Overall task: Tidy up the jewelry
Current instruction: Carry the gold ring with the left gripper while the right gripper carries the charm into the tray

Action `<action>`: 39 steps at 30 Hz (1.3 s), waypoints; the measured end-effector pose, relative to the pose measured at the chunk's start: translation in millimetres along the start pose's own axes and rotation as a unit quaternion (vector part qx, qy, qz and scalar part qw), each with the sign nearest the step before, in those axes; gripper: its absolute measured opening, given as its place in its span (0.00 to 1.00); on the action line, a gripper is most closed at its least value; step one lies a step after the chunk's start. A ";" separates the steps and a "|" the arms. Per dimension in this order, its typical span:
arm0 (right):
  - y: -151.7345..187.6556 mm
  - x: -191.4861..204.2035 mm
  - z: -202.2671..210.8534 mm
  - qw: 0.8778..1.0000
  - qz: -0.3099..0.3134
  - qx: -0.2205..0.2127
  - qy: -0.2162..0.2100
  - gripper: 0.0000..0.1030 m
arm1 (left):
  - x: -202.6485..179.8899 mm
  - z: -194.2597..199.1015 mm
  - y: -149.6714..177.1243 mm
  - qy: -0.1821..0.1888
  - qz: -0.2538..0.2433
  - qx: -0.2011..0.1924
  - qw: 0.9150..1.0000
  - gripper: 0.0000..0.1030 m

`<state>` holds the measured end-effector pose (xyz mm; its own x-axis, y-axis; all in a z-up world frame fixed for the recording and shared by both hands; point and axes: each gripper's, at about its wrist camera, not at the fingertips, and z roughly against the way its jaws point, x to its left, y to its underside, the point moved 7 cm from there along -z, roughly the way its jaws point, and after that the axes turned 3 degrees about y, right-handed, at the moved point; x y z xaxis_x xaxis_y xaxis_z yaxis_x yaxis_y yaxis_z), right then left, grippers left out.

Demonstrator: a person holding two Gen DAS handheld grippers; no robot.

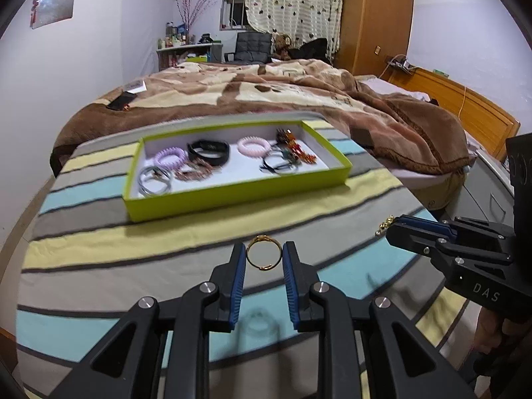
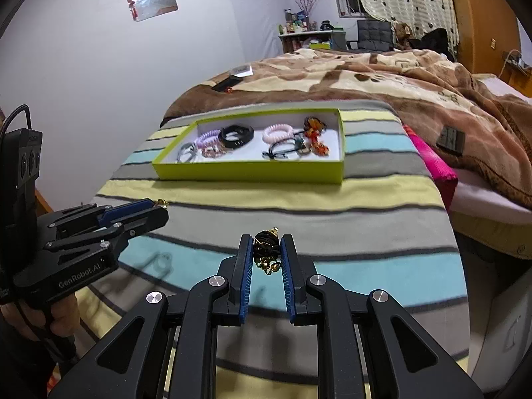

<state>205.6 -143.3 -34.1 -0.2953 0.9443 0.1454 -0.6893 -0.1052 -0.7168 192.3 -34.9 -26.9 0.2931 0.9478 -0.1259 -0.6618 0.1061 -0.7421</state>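
Ring (image 1: 264, 252) clamped in left tool (image 1: 264, 256)

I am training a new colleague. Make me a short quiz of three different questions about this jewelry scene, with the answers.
1. True or false: the left tongs grip a gold ring.
2. Multiple choice: what do the right tongs hold?
A. a pink spiral hair tie
B. a black cord bundle with gold beads
C. a black wristband
3. Short answer: what colour are the outer walls of the tray that holds the sorted pieces, and what does it stand on?

Key:
1. True; the ring sits upright between the blue pads.
2. B; the black cord bundle is pinched between the pads.
3. Lime green; it stands on the striped cloth.
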 end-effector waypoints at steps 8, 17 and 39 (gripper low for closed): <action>-30.5 7.5 -10.9 1.000 0.016 -0.013 -0.005 0.17 | 24.0 -1.1 -26.4 -0.014 -0.002 -0.020 1.000 0.23; -67.3 15.1 -38.3 0.999 0.031 -0.019 -0.011 0.17 | 48.0 -20.8 -52.4 -0.023 -0.003 -0.028 0.999 0.23; -82.5 23.2 -135.9 0.998 0.044 0.046 -0.022 0.17 | 80.7 -91.2 -58.4 -0.025 -0.001 0.030 0.999 0.23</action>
<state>345.4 -70.4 -64.3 -0.3853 0.9154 0.1163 -0.7168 -0.2175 -0.6625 317.5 8.0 -53.7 0.2618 0.9609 -0.0902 -0.7015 0.1253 -0.7015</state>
